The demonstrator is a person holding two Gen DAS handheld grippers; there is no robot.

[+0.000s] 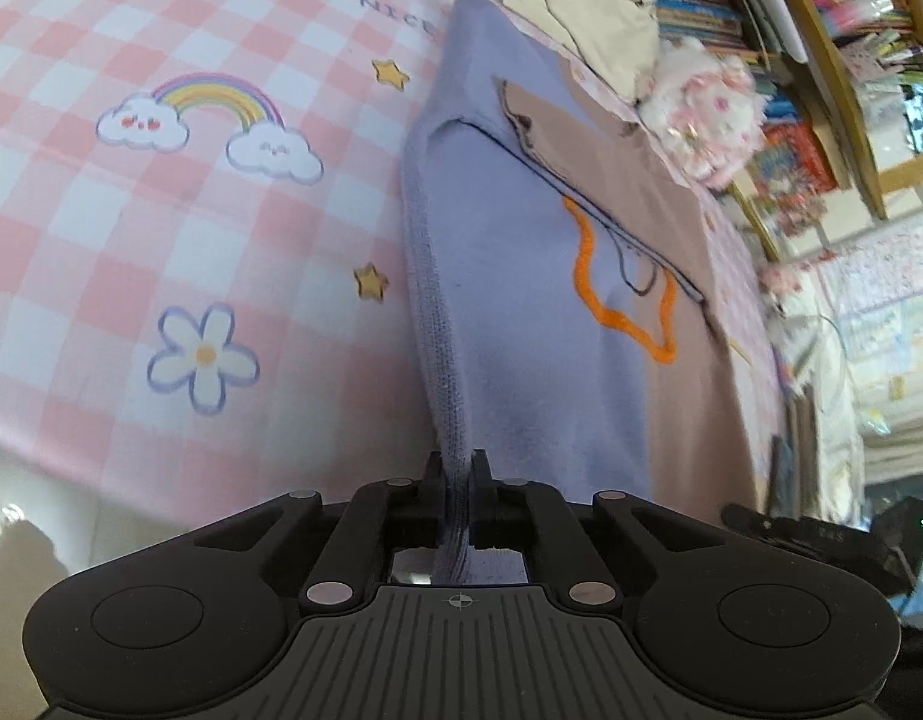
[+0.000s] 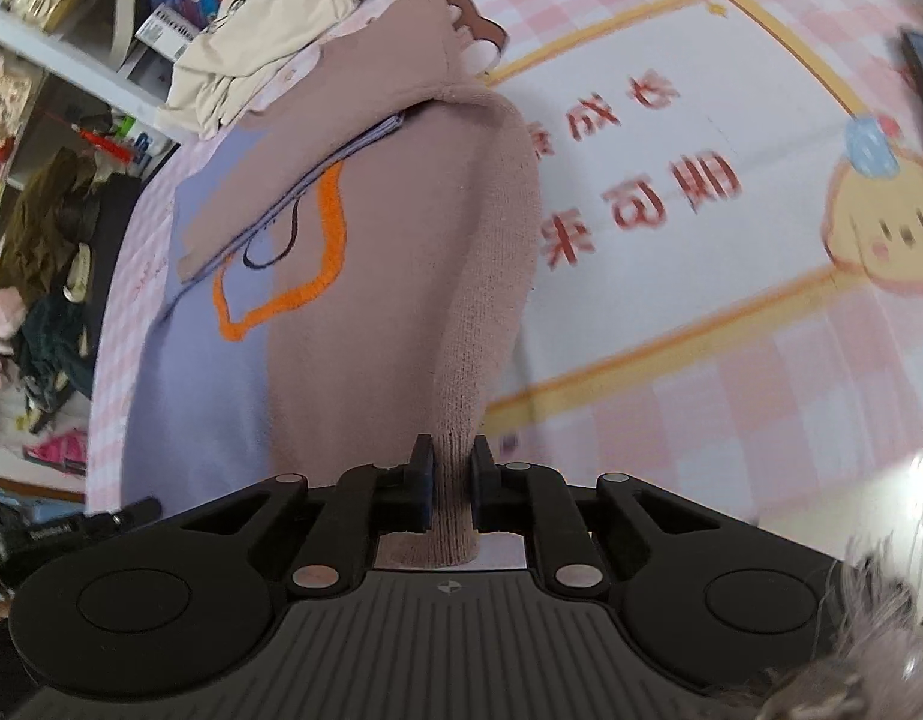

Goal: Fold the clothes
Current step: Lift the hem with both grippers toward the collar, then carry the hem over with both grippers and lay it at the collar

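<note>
The sweater (image 1: 521, 300) is held over the bedsheet (image 1: 161, 210), its ribbed hem pinched by the left gripper (image 1: 458, 480) and right gripper (image 2: 452, 468). A fold is judged underway; even carrying is required.

The soft knit sweater in lilac and dusty-tan halves (image 1: 521, 312) (image 2: 365, 312) stretches forward from both pairs of fingers. Its ribbed lilac hem edge is pinched between the left fingers (image 1: 482, 480); its ribbed tan edge is pinched between the right fingers (image 2: 422, 468). Ahead of the fingers the cloth lies spread — an orange outlined star shape crosses the colour seam, and a folded-over flap lies diagonally beyond it.
</note>
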